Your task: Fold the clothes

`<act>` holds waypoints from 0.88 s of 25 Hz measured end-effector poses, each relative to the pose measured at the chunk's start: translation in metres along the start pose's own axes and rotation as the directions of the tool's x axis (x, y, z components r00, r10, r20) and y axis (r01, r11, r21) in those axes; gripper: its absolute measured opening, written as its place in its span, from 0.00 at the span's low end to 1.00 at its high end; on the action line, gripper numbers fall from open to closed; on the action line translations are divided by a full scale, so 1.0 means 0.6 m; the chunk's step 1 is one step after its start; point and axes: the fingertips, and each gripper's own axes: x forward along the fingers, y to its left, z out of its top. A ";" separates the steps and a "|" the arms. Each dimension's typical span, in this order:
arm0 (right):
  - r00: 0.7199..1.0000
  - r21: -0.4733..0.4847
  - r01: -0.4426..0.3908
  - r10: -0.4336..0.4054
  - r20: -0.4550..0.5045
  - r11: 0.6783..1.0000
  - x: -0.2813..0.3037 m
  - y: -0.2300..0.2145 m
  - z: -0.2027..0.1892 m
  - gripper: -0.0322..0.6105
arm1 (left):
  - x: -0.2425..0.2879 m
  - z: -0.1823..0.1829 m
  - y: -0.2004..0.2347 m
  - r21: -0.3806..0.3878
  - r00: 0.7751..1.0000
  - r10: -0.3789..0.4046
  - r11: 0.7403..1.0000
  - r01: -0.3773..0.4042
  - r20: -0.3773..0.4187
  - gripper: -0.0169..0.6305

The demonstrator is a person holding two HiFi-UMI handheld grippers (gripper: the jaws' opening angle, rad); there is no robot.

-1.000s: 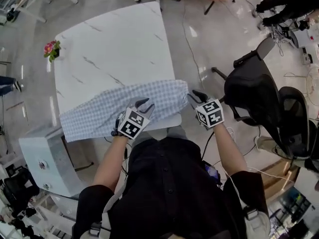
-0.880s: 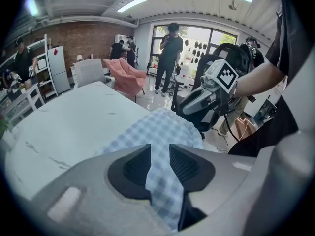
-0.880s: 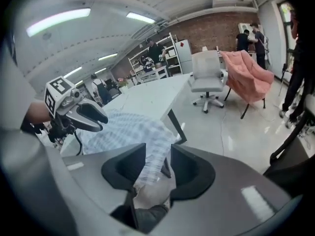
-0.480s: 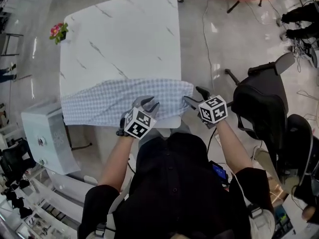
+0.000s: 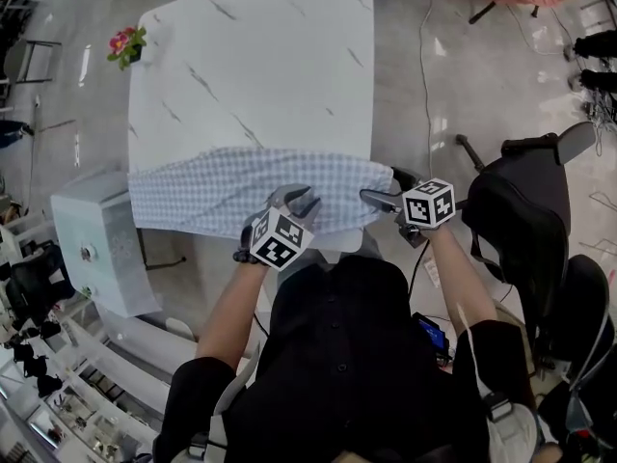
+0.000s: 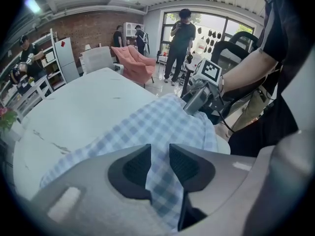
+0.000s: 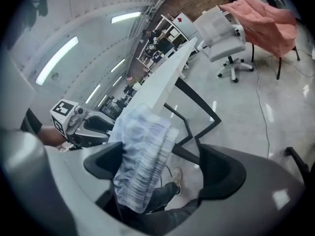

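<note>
A blue-and-white checked garment [image 5: 241,186] lies stretched across the near edge of the white marble table [image 5: 251,66]. My left gripper [image 5: 296,199] is over its near hem and is shut on a fold of the checked cloth [image 6: 157,124], which runs up between the pads of the left gripper [image 6: 160,154]. My right gripper [image 5: 386,186] is at the garment's right end, off the table's corner. Its jaws have just been opening and stand wide. In the right gripper view the garment's end [image 7: 142,151] hangs loose between the jaws of the right gripper [image 7: 161,154], close to the left jaw.
A black office chair [image 5: 525,210] stands close on the right. A white cabinet [image 5: 96,249] sits by the table's left side. A small pot of flowers [image 5: 127,44] is at the far left corner. People [image 6: 182,38] stand beyond the table near a pink chair [image 6: 133,60].
The right gripper's jaws have spread wide and let go of the garment's right end. Both grippers have sunk slightly toward the table edge. The left grip is unchanged.
</note>
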 end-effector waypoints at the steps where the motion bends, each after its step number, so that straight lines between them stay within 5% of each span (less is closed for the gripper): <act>1: 1.000 0.013 -0.016 0.016 -0.002 1.000 0.002 0.000 0.000 0.78 | 0.001 -0.002 0.000 0.003 1.000 0.001 1.000 -0.001 -0.006 0.22; 9: 0.997 0.026 -0.080 0.080 -0.008 0.996 0.023 0.013 0.007 0.74 | 0.009 -0.024 -0.005 -0.023 1.000 0.001 1.000 -0.001 -0.021 0.22; 14: 0.993 -0.007 -0.118 0.118 -0.012 0.993 0.019 0.042 0.009 0.48 | 0.009 -0.025 -0.003 -0.031 1.000 -0.001 1.000 0.000 -0.012 0.22; 22: 0.998 -0.001 -0.068 0.068 -0.001 0.998 -0.037 0.039 0.000 0.21 | -0.001 -0.017 -0.006 -0.040 1.000 -0.012 0.999 0.013 0.018 0.22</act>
